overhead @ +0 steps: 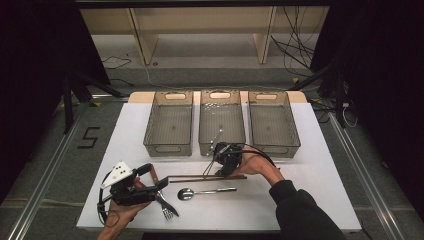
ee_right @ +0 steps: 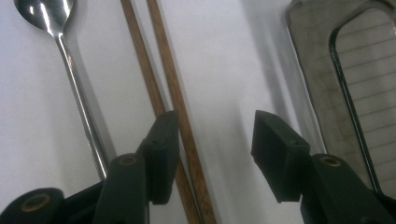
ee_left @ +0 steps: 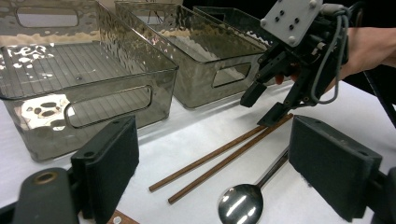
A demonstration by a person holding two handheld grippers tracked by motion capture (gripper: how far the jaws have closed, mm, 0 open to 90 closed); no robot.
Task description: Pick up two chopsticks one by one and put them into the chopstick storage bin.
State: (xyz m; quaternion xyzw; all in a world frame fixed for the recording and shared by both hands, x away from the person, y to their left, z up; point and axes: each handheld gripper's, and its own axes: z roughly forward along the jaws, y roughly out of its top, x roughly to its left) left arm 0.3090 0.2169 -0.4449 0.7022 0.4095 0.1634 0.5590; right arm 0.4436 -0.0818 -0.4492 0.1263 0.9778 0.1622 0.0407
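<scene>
Right gripper half-open over chopsticks — floor marking "5"

Right claw points down, half-open; left claw gapes wide.

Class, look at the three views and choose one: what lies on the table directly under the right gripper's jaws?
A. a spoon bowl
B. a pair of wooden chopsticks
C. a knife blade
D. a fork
B: in the right gripper view the chopsticks run up between the open jaws of the right gripper, while the spoon lies off to one side.
</scene>
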